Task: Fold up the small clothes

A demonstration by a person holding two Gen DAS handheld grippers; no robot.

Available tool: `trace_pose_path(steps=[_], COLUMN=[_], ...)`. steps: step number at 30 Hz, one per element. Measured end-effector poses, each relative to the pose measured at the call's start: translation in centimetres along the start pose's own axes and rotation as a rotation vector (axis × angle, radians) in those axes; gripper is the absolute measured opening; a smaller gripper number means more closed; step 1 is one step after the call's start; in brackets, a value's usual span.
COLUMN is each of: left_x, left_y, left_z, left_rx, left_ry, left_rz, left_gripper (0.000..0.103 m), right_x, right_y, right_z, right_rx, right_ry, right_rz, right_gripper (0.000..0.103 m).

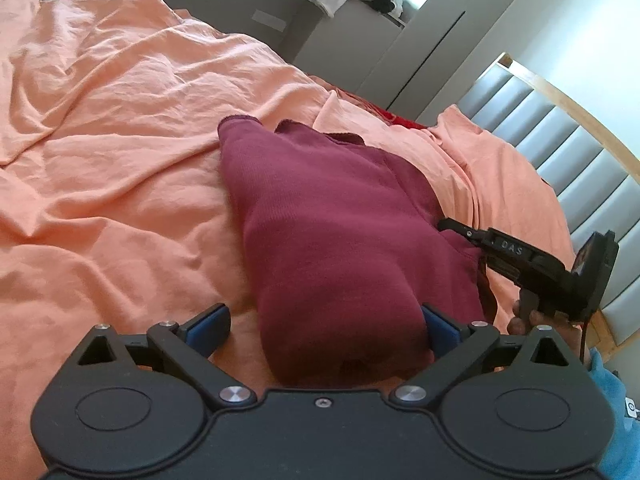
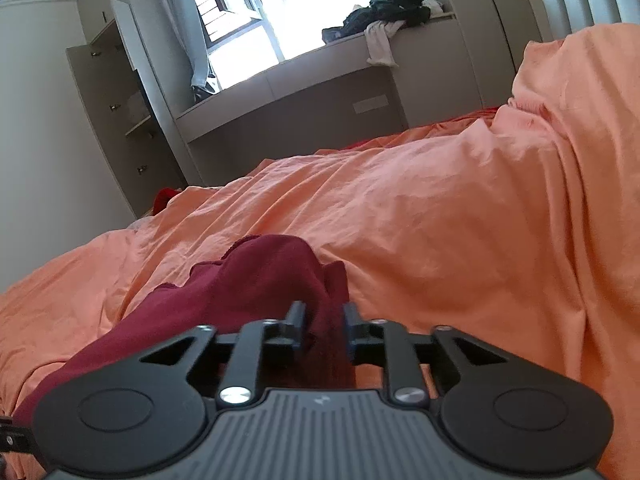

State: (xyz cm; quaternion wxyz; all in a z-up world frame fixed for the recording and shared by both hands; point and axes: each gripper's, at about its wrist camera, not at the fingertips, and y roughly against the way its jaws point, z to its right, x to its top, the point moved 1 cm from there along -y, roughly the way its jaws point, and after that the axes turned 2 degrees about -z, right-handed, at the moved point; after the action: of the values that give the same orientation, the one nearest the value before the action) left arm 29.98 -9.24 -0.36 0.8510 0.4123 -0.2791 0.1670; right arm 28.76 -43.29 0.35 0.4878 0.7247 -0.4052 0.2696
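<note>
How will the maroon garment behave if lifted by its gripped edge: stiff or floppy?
The maroon garment is probably floppy: it drapes and bunches over the orange sheet. It is likely light, with a thin knit fold between the right gripper. It seems unlikely to slip, given its ribbed texture.

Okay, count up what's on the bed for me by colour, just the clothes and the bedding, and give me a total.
Maroon: 1, the garment lying on the bedding
Orange: 1, the crumpled sheet covering the bed
Red: 1, a bit of cloth peeking out at the sheet's far edge
Total: 3
</note>
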Motion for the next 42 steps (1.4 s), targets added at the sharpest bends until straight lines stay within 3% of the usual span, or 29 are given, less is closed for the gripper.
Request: trace_pose_path(steps=[3,4,10,13,16,21,22,25,27,30,31,32,34,38,42], left_x=[-0.3,-0.4,-0.5,-0.2,0.1,-0.1,-0.2,-0.4,-0.4,-0.5,-0.6,-0.6,-0.6,-1.0,-1.6], left_y=[1.0,1.5,4.7,5.3,4.9,4.5,4.4,4.3,4.2,4.1,4.1,4.1,4.0,3.3,2.7], left_z=[0.3,0.4,0.3,0.1,-0.3,-1.0,-1.1,-1.2,-1.3,-1.4,-1.4,-1.3,-1.2,-0.4,0.1], left_rx=[0.007,0.012,0.087,0.164,0.183,0.172,0.172,0.173,0.170,0.168,0.168,0.170,0.170,0.154,0.187], left_ry=[-0.015,-0.022,-0.025,-0.022,-0.001,0.031,0.031,0.031,0.034,0.040,0.041,0.040,0.029,-0.002,-0.029], left_rz=[0.024,0.037,0.178,0.217,0.202,0.192,0.191,0.187,0.179,0.167,0.165,0.163,0.153,0.113,0.104], left_gripper=[0.101,0.102,0.102,0.102,0.102,0.102,0.102,0.102,0.102,0.103,0.103,0.103,0.102,0.103,0.103], right_x=[-0.5,-0.7,-1.6,-2.5,-3.5,-6.0,-6.6,-7.9,-8.5,-9.4,-9.5,-9.3,-8.6,-7.2,-7.4], right_y=[0.6,0.9,4.3,6.3,7.9,10.1,10.3,10.3,9.8,9.0,9.0,9.1,9.7,11.1,9.7], right_z=[0.7,0.8,0.2,-1.6,-3.4,-7.5,-8.3,-9.9,-10.4,-10.7,-10.8,-10.8,-10.8,-10.7,-9.9], right_rx=[-0.018,-0.027,-0.080,-0.067,-0.029,0.162,0.185,0.206,0.208,0.169,0.151,0.138,0.133,0.085,0.074], right_ry=[-0.001,0.004,0.104,0.196,0.260,0.418,0.452,0.536,0.547,0.581,0.597,0.606,0.606,0.615,0.611], right_rz=[-0.002,0.001,0.066,0.077,0.068,0.014,-0.002,-0.043,-0.075,-0.105,-0.099,-0.089,-0.064,0.004,-0.061], right_gripper=[0.048,0.058,0.100,0.103,0.103,0.102,0.099,0.074,0.065,0.039,0.022,0.016,0.007,0.005,0.006])
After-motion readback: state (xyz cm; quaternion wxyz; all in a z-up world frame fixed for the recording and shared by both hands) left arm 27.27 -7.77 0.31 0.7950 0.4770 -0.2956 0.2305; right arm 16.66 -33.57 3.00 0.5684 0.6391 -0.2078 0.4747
